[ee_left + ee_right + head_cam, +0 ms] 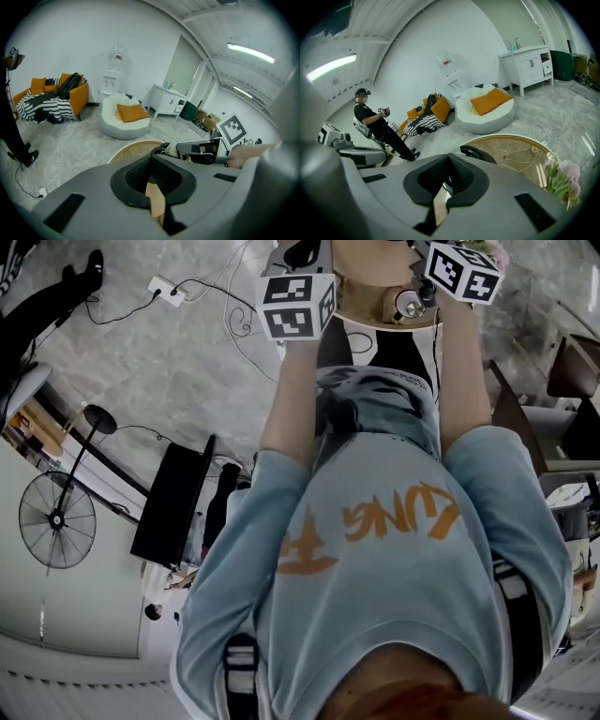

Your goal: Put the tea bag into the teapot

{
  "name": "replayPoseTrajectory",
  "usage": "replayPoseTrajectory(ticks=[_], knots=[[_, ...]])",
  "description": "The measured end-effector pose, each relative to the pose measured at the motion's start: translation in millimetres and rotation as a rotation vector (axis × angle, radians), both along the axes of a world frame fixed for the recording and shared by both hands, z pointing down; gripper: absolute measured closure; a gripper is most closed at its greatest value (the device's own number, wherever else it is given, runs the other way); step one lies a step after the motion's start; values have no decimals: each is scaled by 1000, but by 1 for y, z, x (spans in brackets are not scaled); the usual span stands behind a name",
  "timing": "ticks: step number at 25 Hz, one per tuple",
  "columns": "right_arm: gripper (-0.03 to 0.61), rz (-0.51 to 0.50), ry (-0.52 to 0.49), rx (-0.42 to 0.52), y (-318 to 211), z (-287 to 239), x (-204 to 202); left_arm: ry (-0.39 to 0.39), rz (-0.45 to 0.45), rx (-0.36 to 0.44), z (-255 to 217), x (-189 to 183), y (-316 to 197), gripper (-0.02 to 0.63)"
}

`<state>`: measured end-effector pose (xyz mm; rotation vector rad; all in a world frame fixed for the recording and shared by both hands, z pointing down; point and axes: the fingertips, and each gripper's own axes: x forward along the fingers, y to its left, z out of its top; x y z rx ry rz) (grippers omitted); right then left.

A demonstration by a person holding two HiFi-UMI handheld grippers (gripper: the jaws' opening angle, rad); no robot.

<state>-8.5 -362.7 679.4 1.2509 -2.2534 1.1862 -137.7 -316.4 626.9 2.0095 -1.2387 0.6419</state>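
Note:
Both arms reach forward over a round wooden table [367, 302]. The left gripper's marker cube [297, 304] and the right gripper's marker cube [462, 270] show in the head view; the jaws there are out of sight. A small round metal-topped vessel [408, 304] stands on the table between the arms. My left gripper [151, 160] has its black pads pressed together, nothing between them. My right gripper [449, 163] is likewise shut and empty, with a dark rounded object [480, 153] just beyond it on the table [511, 150]. No tea bag can be made out.
Pink flowers [563, 177] stand at the table's right edge. Cables and a power strip [167, 289] lie on the floor. A white beanbag [125, 121], an orange sofa [51, 98], a white cabinet [529, 63] and a seated person [375, 124] are farther off.

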Motion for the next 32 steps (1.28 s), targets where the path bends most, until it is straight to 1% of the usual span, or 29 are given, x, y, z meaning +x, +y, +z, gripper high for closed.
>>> replayPoseTrajectory(ticks=[4,9,16,20,27,29,32], knots=[[568,14,17,-24,3,10,2,9,22,-4,5,15,-7,590],[567,-5,94,-38,5,16,6,19,49,-4,6,29,-14,590],[566,-16,96,-80,1,26,-1,24,73,-21,12,39,-24,590],[566,-3,101,-99,0,29,0,22,83,-28,12,43,-25,590],[565,5,146,-81,1,31,-2,19,92,-30,14,43,-24,591],[562,7,145,-69,1,34,-4,19,96,-30,15,44,-26,589],[525,15,142,-59,0,34,-5,21,103,-25,12,46,-28,589]])
